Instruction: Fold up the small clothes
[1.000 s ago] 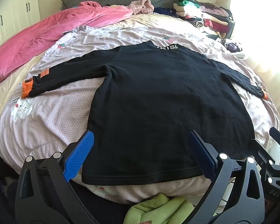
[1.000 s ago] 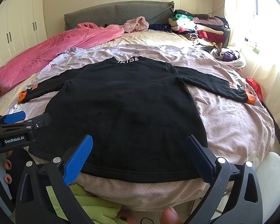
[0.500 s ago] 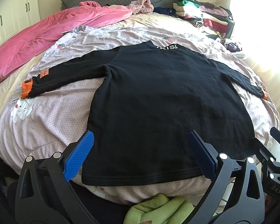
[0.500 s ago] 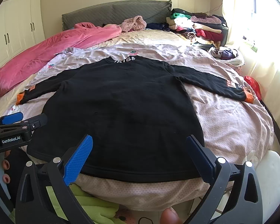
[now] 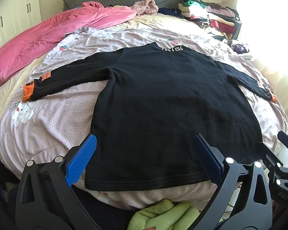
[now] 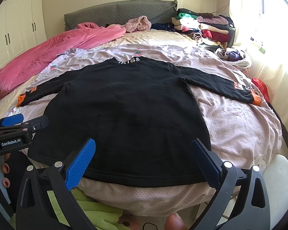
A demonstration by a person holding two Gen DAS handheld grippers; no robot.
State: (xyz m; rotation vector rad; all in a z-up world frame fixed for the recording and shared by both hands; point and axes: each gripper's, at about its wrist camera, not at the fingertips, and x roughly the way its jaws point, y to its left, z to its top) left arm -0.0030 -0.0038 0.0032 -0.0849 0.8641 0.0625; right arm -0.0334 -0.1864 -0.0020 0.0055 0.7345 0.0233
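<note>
A black long-sleeved shirt [image 5: 169, 103] with orange cuffs lies flat and face down on the bed, sleeves spread, collar at the far side. It also shows in the right wrist view [image 6: 128, 115]. My left gripper [image 5: 144, 157] is open and empty, just above the hem near the shirt's lower left corner. My right gripper [image 6: 144, 159] is open and empty, above the hem near the lower right part. Each gripper shows at the edge of the other's view.
The shirt rests on a pale pink dotted sheet [image 5: 48, 122]. A pink quilt [image 5: 48, 34] lies at the far left. A stack of folded clothes [image 6: 201, 26] is at the far right by the window. Green fabric [image 5: 163, 216] lies below the bed's near edge.
Both grippers have held nearly still over the hem; the right view has shifted slightly back. The shirt has not moved.
</note>
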